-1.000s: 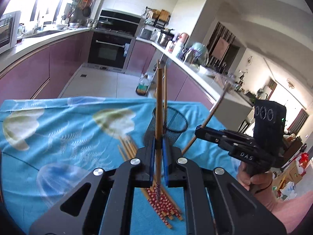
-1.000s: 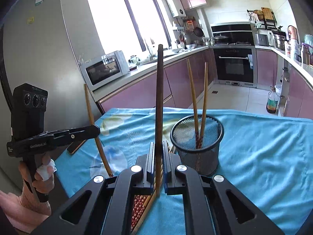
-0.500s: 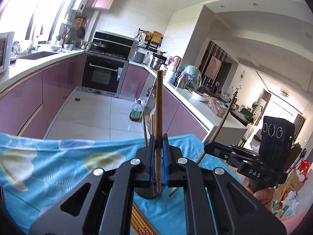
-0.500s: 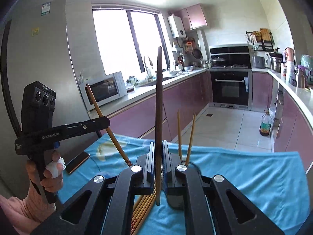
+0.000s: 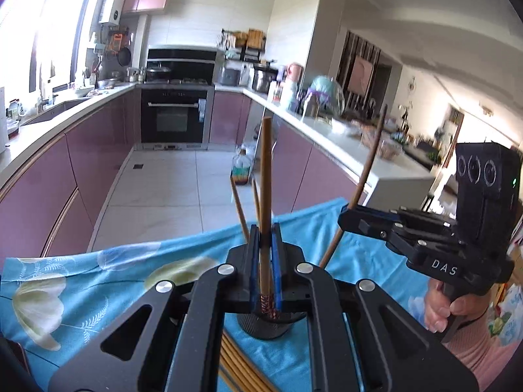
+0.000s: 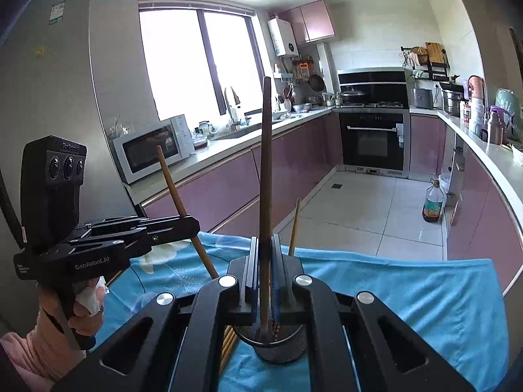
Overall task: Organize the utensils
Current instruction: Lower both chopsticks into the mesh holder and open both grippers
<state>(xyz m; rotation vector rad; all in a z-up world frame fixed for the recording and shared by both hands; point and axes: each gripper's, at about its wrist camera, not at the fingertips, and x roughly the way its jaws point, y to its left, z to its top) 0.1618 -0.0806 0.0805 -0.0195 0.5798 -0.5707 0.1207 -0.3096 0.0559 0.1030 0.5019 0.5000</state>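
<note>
My left gripper (image 5: 264,245) is shut on a light wooden chopstick (image 5: 265,176) held upright; its patterned lower end hangs just above the black mesh holder (image 5: 268,325). My right gripper (image 6: 264,254) is shut on a dark brown chopstick (image 6: 265,163), also upright, its lower end inside the holder's rim (image 6: 271,343). Chopsticks (image 5: 240,209) stand in the holder. Loose chopsticks (image 5: 238,369) lie on the blue cloth beside it. Each gripper shows in the other's view: the right one (image 5: 346,219) and the left one (image 6: 193,225).
The table carries a blue floral cloth (image 5: 98,281). Behind it is tiled floor with an oil bottle (image 6: 433,204), purple cabinets, an oven (image 5: 178,114) and a microwave (image 6: 153,148) on the counter. A dark phone (image 5: 16,359) lies at the cloth's left edge.
Both grippers rose with their chopsticks and came over the holder, which now sits low under the jaws. The right chopstick's lower end has dropped into the holder.
</note>
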